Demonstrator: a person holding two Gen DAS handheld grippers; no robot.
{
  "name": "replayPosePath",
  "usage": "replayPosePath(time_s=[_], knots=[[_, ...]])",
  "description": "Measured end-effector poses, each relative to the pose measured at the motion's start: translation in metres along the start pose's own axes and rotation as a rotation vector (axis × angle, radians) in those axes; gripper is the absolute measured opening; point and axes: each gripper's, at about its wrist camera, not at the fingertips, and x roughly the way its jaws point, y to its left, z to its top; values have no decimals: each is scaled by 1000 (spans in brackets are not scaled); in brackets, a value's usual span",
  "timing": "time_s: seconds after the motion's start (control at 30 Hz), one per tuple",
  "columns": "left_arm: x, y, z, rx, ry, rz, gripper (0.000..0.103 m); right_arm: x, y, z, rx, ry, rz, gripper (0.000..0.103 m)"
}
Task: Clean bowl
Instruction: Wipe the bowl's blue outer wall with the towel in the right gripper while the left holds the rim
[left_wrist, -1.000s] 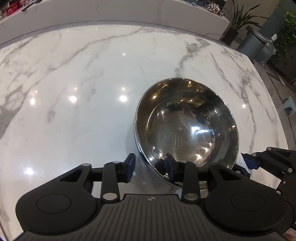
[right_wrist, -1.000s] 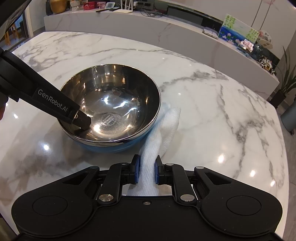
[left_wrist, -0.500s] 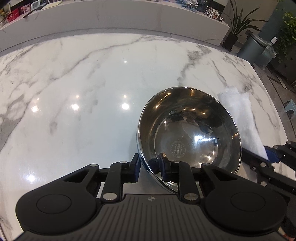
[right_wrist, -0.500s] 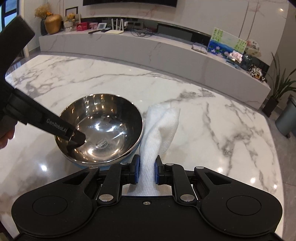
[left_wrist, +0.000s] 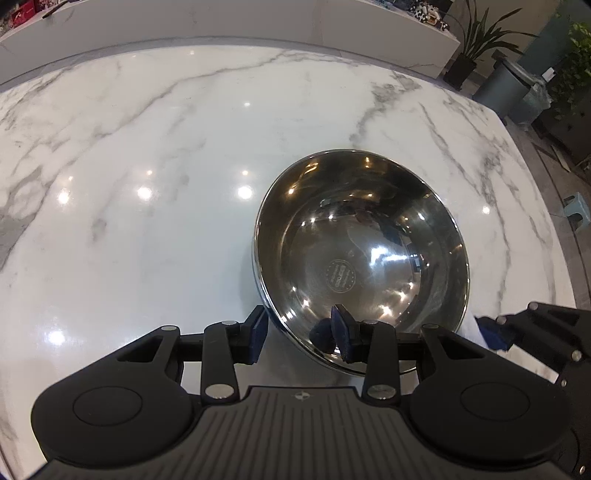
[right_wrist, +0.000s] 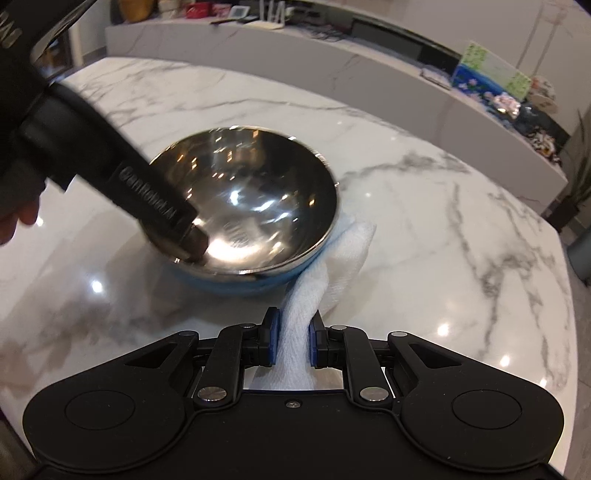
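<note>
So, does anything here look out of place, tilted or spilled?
Nothing is spilled or damaged. One small oddity: the steel bowl sits with its right edge over part of the white cloth instead of flat on the marble table. The right claw grips that cloth.

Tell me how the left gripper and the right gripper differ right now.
The left gripper straddles the steel bowl's near rim, jaws opening, with a gap at the outer pad; the right gripper is clamped on a white cloth. The left touches metal, the right fabric. Both have blue pads and point down at the marble table.
</note>
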Motion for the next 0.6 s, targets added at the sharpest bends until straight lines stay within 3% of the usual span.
replayPosePath(time_s=[0.13,0.33,0.6], knots=[[-1,-1,0,11,-9,5,30,-3,-5,1,19,-21,-20,14],[-2,-6,0,71,-25,7,28,-21,-23,5,88,-127,-61,14],[0,-8,1,75,-10,-25,28,-15,-26,3,69,-94,-53,14]])
